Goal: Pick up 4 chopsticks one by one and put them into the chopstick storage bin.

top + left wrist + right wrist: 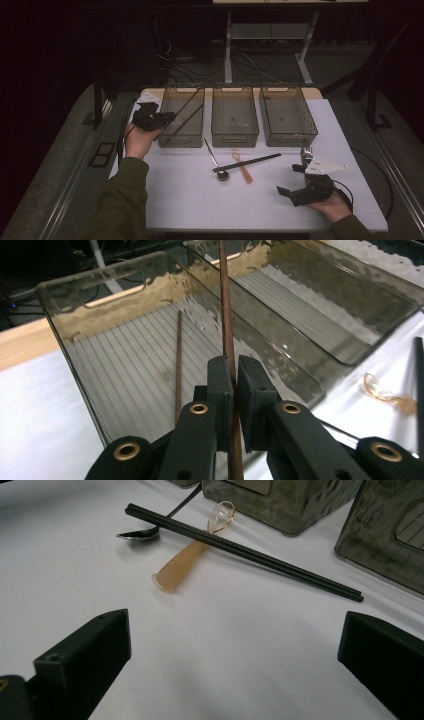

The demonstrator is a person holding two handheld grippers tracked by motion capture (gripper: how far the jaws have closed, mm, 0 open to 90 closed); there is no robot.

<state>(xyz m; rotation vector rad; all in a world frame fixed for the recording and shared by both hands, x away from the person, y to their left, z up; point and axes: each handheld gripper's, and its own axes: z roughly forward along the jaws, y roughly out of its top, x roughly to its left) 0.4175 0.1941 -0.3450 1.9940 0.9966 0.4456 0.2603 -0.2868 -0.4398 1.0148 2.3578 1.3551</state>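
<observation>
The brown chopstick is clamped between the jaws of the left gripper, its long axis running from the jaws toward twelve o'clock in the left gripper view, slanting out over the left bin. A second brown chopstick already lies on that bin's ribbed floor, roughly parallel, at about ten o'clock from the jaws. In the high view the left gripper sits at the bin's near-left corner, the held stick reaching toward one o'clock across the bin; its far tip probably rests on or near the far wall, though the dim picture leaves that unsure. The release would likely turn on bringing the stick's axis in line with the bin's length, so it drops flat beside its mate.

Farther out, on the white table, a black chopstick crosses an amber spoon, with a metal spoon behind. The right gripper, jaws wide apart and empty, faces them; they lie at twelve o'clock from it, and it's the nearer hand.
</observation>
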